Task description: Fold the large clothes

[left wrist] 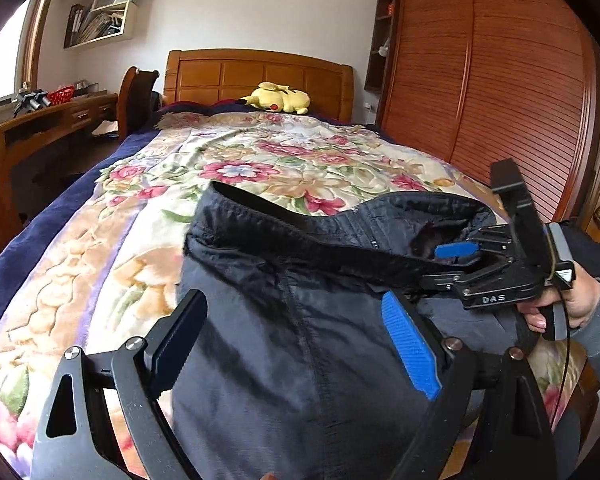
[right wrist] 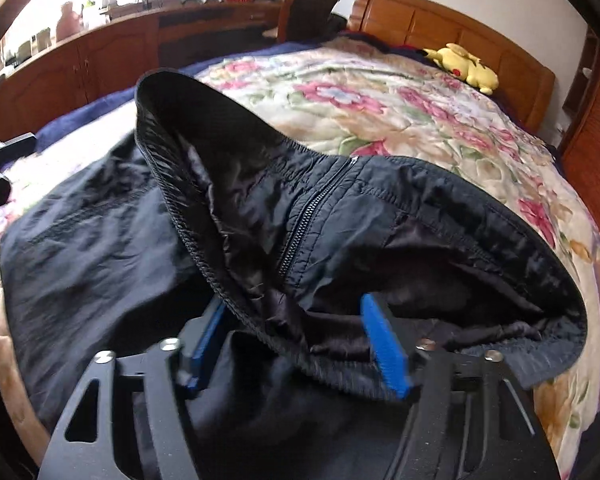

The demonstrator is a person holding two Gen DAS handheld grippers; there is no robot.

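Black trousers (left wrist: 300,340) with an elastic waistband (right wrist: 172,200) and a zip (right wrist: 304,232) lie on a floral blanket (left wrist: 260,168). The waist end is raised. In the left wrist view my left gripper (left wrist: 292,298) stands wide open over the seat of the trousers, with cloth between its fingers. It also shows at the left edge of the right wrist view (right wrist: 0,168). My right gripper (right wrist: 294,304) straddles the waistband, one blue finger (right wrist: 384,344) inside the opening and the other outside. A gap still shows at the pads. From the left wrist view the right gripper (left wrist: 432,266) sits at the waistband's right end, held by a hand (left wrist: 564,300).
The bed has a wooden headboard (left wrist: 260,76) with a yellow plush toy (left wrist: 278,98) in front of it. A wooden desk (left wrist: 40,120) and a chair (left wrist: 134,96) stand along the left side of the bed. A slatted wardrobe (left wrist: 500,80) runs along the right.
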